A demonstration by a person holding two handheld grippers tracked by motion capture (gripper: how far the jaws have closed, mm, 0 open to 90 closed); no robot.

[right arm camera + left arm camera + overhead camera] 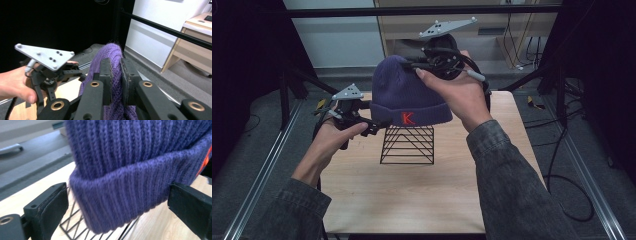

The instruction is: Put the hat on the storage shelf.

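You hold a purple knit beanie [409, 92] in the air above a black wire rack [407, 144] that stands on the wooden table [412, 200]. Your right gripper [115, 72] pinches the crown of the beanie, its fingers closed on the knit. Your left gripper [379, 125] sits at the folded cuff on the beanie's left side; its fingers [47, 207] are spread wide apart on either side of the cuff's edge. A red letter K [408, 118] shows on the cuff, facing you.
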